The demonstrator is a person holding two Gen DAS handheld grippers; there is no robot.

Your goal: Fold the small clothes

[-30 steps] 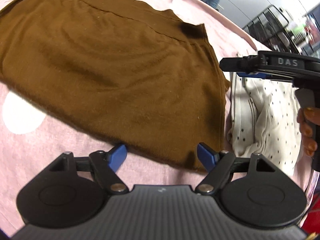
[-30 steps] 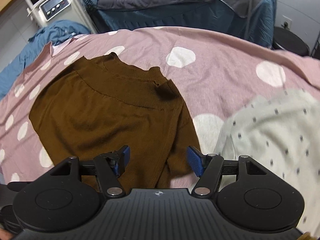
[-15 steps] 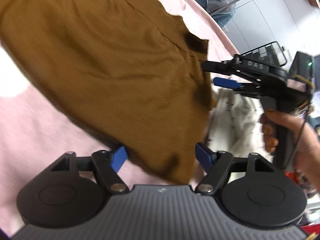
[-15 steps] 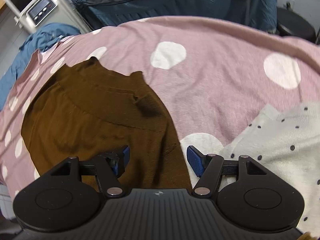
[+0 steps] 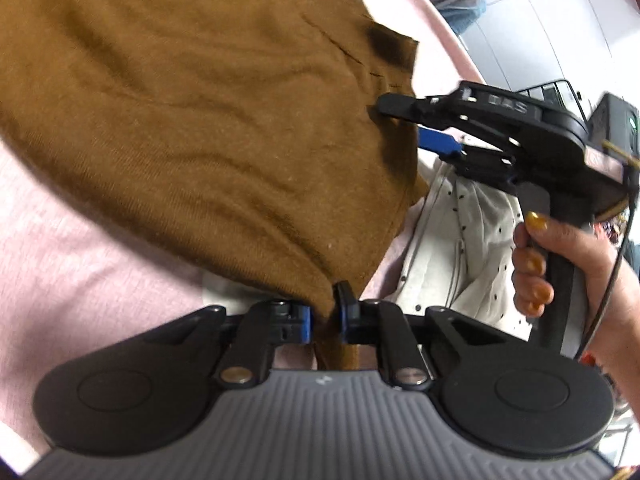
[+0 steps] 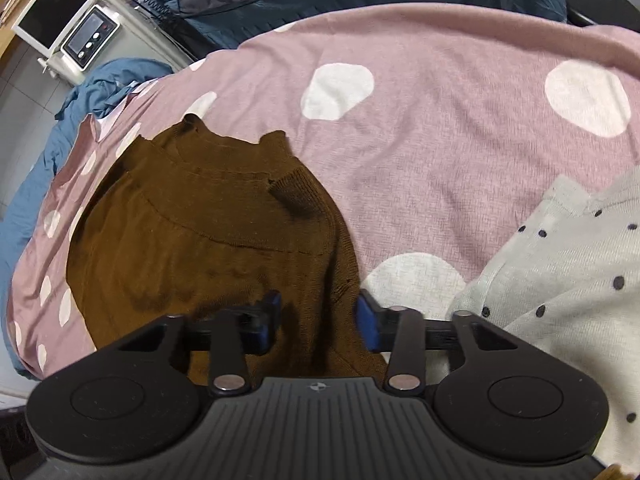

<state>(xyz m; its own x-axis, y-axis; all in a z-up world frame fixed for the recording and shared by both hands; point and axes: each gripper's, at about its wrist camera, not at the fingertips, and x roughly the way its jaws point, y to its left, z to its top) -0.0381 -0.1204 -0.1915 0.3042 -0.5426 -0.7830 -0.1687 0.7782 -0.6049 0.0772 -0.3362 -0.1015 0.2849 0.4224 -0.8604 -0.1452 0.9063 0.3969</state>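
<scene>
- Bedspread [image 6: 460, 152] – pink w/ white dots; carries everything. Blue bedding bunched off its far-left edge.
- Brown sweater [image 6: 208, 256] – knit, lying mostly flat twd left side of bedspread, collar at far end. Folded-in cuff sits on top nr the right shoulder.
- Left gripper [image 5: 323, 316] – fingers nearly together, pinching the near hem corner of brown sweater; fabric runs down betw the blue pads.
- Right gripper [image 6: 318, 320] – fingers [image 6: 368, 322] partly apart, straddling the sweater's right side edge. Cloth lies betw the pads but no pinch visible, so not gripping yet, by my read. Left-wrist view shows it side-on over that same edge.
- Right hand [image 5: 576, 264] – on the handle, yellow-painted nails.
- Spotted garment [image 6: 568, 280] – cream w/ dark dots, crumpled at right edge of bedspread, just beside sweater; touching or not, can't tell.
- Step in hand (judgement): securing two points on one side before folding across. To do well: close right gripper fully on the edge first, catch both layers, lift both ends together and level, keep the edge taut betw grippers so fold line runs straight. Avoid snagging spotted garment.
- Room: monitor [image 6: 52, 12] and small control box w/ screen [image 6: 90, 36] far left; dark grey-blue bedding behind; wire rack at right, partly hidden.
</scene>
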